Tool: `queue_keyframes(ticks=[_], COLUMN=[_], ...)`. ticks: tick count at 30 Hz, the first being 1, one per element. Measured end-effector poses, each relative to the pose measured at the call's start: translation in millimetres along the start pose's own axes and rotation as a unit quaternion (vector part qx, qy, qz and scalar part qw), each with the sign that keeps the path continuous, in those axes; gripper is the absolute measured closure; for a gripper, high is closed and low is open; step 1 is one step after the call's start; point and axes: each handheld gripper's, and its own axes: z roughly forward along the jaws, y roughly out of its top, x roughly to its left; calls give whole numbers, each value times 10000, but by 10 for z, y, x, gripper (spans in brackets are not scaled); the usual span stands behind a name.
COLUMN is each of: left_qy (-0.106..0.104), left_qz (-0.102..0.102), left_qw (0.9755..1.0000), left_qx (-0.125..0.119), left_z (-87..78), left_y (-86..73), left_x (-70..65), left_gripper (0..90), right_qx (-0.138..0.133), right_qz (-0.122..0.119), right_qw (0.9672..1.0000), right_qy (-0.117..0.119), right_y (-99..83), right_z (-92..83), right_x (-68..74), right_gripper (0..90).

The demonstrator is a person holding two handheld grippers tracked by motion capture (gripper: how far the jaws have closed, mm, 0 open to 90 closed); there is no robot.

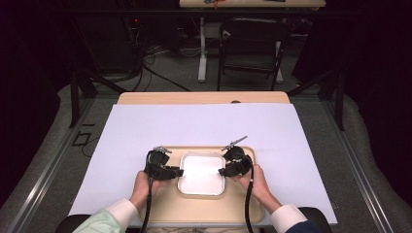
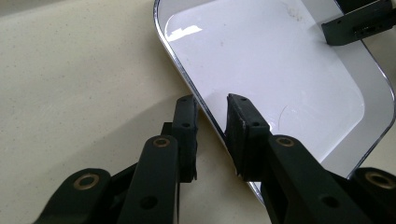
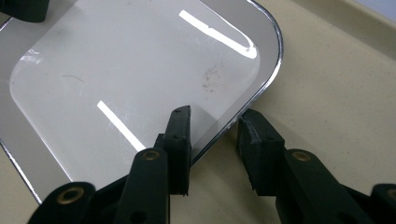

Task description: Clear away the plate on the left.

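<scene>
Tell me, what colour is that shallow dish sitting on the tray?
White inside, with a shiny silver rim: the shallow dish shows best in the left gripper view.

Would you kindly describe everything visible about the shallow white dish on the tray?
The shallow white rounded-square dish has a shiny metallic rim, looks glossy and is empty apart from faint smudges. It lies flat on the beige tray. The left hand-held gripper and right hand-held gripper straddle opposite rims, jaws slightly apart.
</scene>
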Motion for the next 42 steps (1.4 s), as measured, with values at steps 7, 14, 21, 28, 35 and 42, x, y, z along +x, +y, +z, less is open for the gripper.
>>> queue_keyframes(ticks=[7, 14, 21, 28, 35, 42], left_qy=[17, 88, 229, 253, 413, 532], left_qz=[22, 75, 258, 563, 817, 910], left_qw=[10000, 9999, 9992, 9973, 9942, 9920], left_qx=[19, -75, -203, -387, -560, -695], left_z=[9, -41, -145, -282, -460, -633], left_y=[-5, 9, 49, 67, 55, 30], left_x=[-2, -10, -47, -110, -158, -152], left_gripper=[727, 604, 410, 258, 166, 128], right_qx=[18, 3, -271, -649, -1011, -1350], right_qz=[-83, -286, -599, -838, -956, -1047], right_qw=[9999, 9996, 9975, 9940, 9897, 9842], right_qy=[-82, -83, -253, -273, -328, -460], right_y=[1, 12, 27, 27, -32, -122], right_z=[3, -24, -134, -302, -525, -775], right_x=[23, 29, 82, 132, 180, 196], right_gripper=[635, 465, 175, 78, 13, 0])
